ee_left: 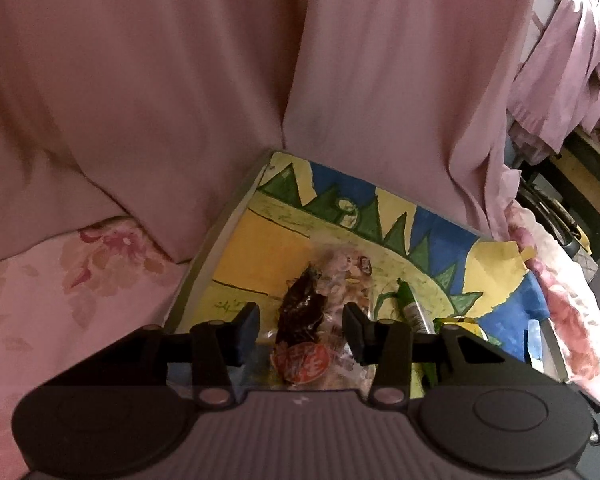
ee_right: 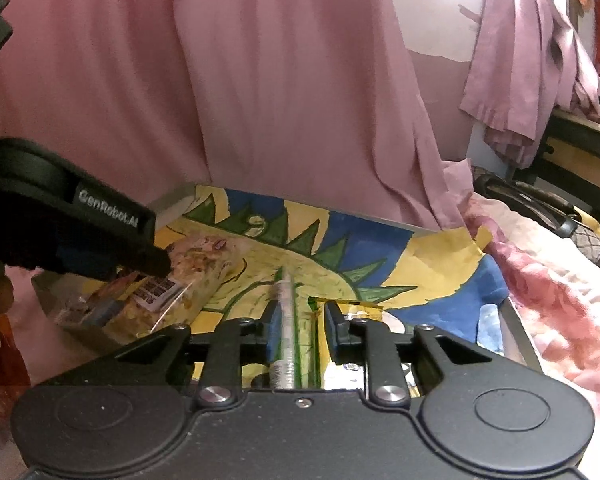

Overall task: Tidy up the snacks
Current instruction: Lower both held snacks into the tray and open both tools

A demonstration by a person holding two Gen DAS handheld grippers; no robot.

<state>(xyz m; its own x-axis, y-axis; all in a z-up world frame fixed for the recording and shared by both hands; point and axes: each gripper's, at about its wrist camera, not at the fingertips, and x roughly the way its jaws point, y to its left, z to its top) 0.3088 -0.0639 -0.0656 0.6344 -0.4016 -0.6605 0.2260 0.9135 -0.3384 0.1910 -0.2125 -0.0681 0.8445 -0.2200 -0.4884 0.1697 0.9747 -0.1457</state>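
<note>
Painted tray — left gripper jaws straddle snack packet.

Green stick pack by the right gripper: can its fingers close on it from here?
Probably yes. The green stick pack already lies lengthwise between the right gripper's parted fingers on the painted board, nothing across it. The left gripper is busy over the clear snack bag.

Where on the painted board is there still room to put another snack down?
The painted board is bare along its far edge by the pink curtain, and on the blue and yellow patch toward the flowery cloth. It is crowded near the front: the clear snack bag, the green stick packet, both hand-held grippers.
</note>
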